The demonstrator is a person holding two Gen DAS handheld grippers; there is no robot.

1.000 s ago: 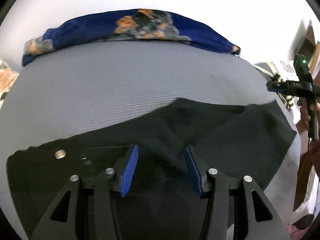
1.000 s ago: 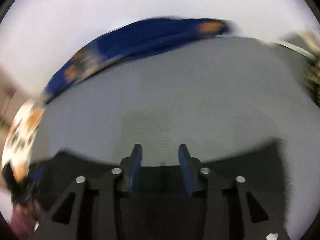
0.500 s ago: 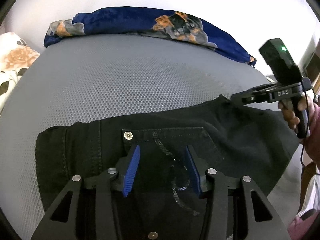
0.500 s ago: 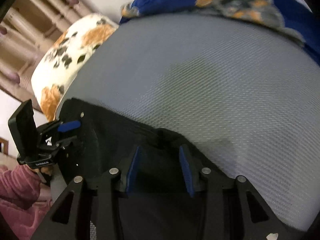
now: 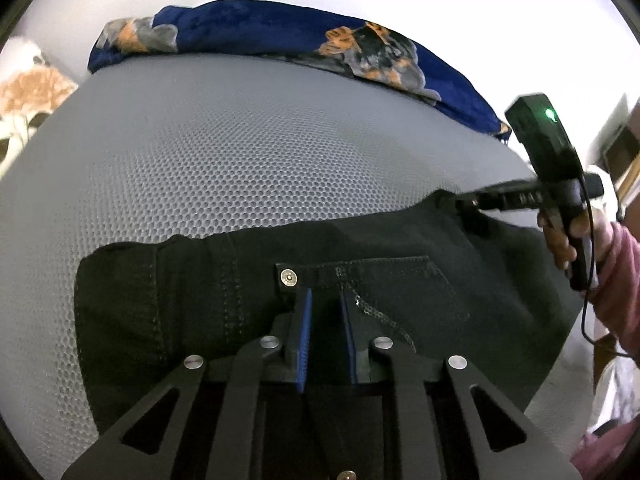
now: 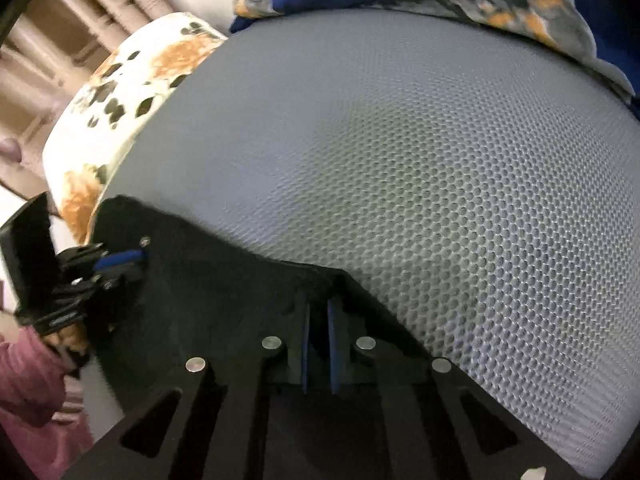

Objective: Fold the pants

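Near edge of mattress, left wrist view: black denim pants (image 5: 400,280) lie flat on grey honeycomb-mesh mattress (image 5: 240,152), waistband end nearest.
Left gripper (image 5: 325,300): jaws closing on pocket-edge fabric by silver rivet (image 5: 288,278); narrow gap left, pads likely on cloth. Judged: pinch for the fold.
Right gripper (image 5: 460,200): tip on pants' far edge.
Writing: letters on its body, blurred, unreadable.
Far edge: blue patterned blanket (image 5: 280,36).
Right wrist view: right gripper (image 6: 318,308) near-shut on pants' (image 6: 240,300) edge.
Left gripper (image 6: 132,258): at opposite corner.
Labels: none legible.
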